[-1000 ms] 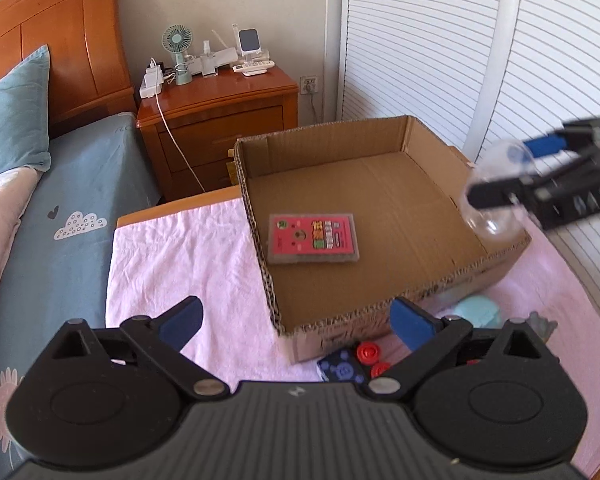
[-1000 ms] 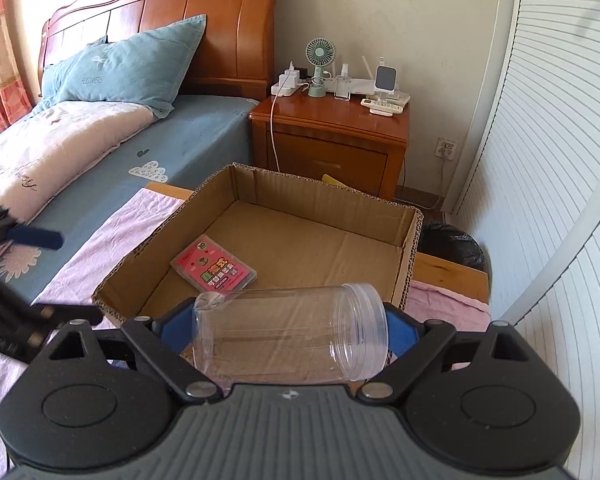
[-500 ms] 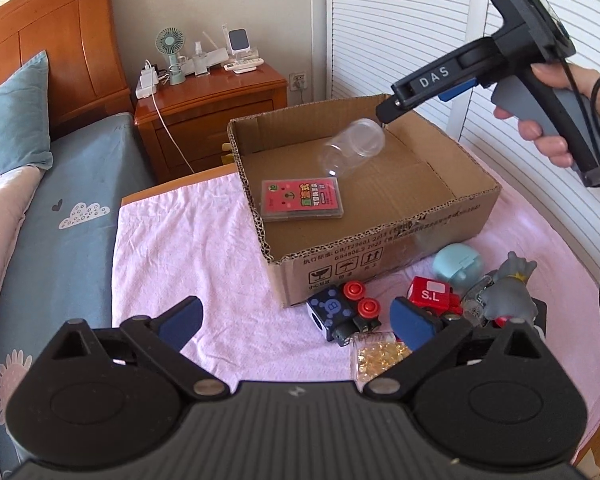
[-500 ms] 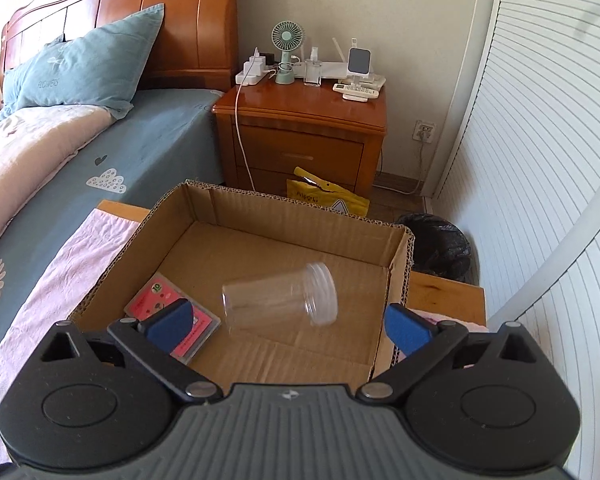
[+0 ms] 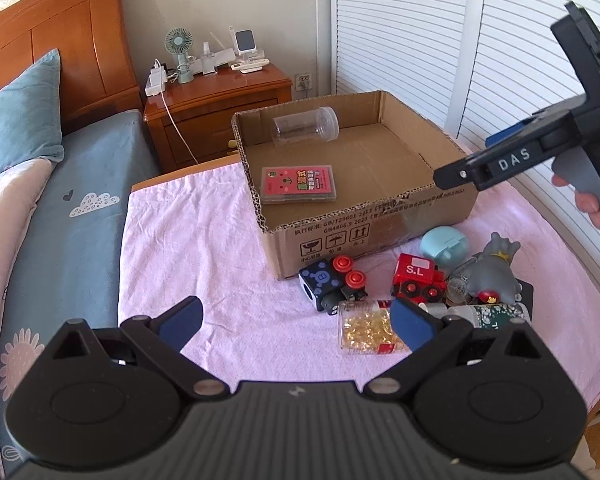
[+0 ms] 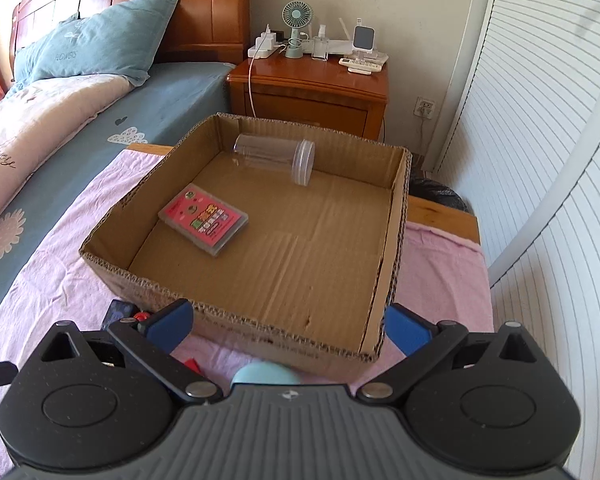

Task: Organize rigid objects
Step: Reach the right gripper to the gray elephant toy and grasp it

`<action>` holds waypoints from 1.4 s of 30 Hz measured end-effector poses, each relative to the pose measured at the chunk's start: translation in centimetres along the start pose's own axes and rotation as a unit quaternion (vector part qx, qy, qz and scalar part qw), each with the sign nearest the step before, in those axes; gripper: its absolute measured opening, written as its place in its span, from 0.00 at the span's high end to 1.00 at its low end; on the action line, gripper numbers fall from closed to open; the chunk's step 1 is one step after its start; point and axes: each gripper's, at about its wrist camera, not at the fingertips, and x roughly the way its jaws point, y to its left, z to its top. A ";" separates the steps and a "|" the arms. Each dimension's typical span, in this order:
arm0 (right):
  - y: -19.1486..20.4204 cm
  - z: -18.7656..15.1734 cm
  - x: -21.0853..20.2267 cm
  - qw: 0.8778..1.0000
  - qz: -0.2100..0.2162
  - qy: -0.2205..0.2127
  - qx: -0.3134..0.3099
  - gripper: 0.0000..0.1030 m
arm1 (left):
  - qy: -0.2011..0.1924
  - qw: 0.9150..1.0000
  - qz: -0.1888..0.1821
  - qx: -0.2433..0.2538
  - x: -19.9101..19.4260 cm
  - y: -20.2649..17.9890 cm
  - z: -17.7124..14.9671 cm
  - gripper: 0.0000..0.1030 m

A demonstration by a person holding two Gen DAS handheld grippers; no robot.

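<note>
A clear plastic jar (image 6: 276, 156) lies on its side at the far wall inside the cardboard box (image 6: 260, 320), also in the left wrist view (image 5: 305, 125). A pink card case (image 6: 203, 219) lies in the box too. My right gripper (image 6: 288, 326) is open and empty, just outside the box's near wall. My left gripper (image 5: 296, 324) is open and empty above the pink cloth, near a jar of yellow capsules (image 5: 366, 332), a black toy with red wheels (image 5: 334, 282), a red train (image 5: 418, 276), a grey figurine (image 5: 492, 268) and a blue round case (image 5: 444, 246).
The box (image 5: 380, 220) stands on a pink-covered table (image 5: 220, 280). A bed (image 5: 40, 200) lies to the left. A wooden nightstand (image 5: 216, 116) with a fan stands behind. White louvred doors (image 5: 420, 40) are on the right.
The right gripper opened and let go of the clear jar, which dropped and rolled to the box's far wall. The right gripper drew back; the left gripper pulled back from the box.
</note>
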 end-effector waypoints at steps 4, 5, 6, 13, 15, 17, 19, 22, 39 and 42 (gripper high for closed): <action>0.1 -3.1 -1.2 1.000 0.011 -0.002 0.011 0.00 | 0.002 1.000 0.008 -0.001 -0.3 -0.3 -1.2 0.03; 0.1 -3.8 -1.3 1.000 0.012 0.000 0.014 0.00 | 0.004 1.000 0.008 0.000 -0.4 -0.4 -1.5 0.03; 0.1 -4.5 -1.4 1.000 0.014 0.003 0.014 0.00 | 0.005 1.000 0.010 0.000 -0.4 -0.5 -1.8 0.03; -0.3 -8.1 -0.3 0.998 0.032 0.037 0.031 0.00 | 0.007 1.000 0.015 -0.004 -0.2 -1.0 -3.3 0.02; -0.4 -8.7 0.2 0.997 0.042 0.045 0.038 0.00 | 0.010 1.000 0.010 -0.010 0.0 -1.1 -3.5 0.02; -0.5 -9.1 0.8 0.996 0.050 0.055 0.043 0.00 | 0.014 1.000 0.003 -0.015 0.2 -1.2 -3.7 0.02; -0.5 -9.4 1.3 0.996 0.051 0.064 0.041 0.00 | 0.018 1.000 -0.002 -0.016 0.4 -1.3 -3.8 0.02; -0.7 -9.7 1.5 0.996 0.054 0.063 0.040 0.00 | 0.023 1.000 0.000 -0.014 0.8 -1.5 -3.7 0.02; -3.4 -10.2 1.3 0.996 0.047 0.037 0.066 0.09 | 0.043 0.999 -0.022 -0.005 3.6 -3.2 -2.5 0.02; -3.1 -10.4 0.8 0.996 0.062 0.028 0.062 0.23 | 0.048 0.998 -0.030 -0.011 4.2 -3.3 -2.3 0.02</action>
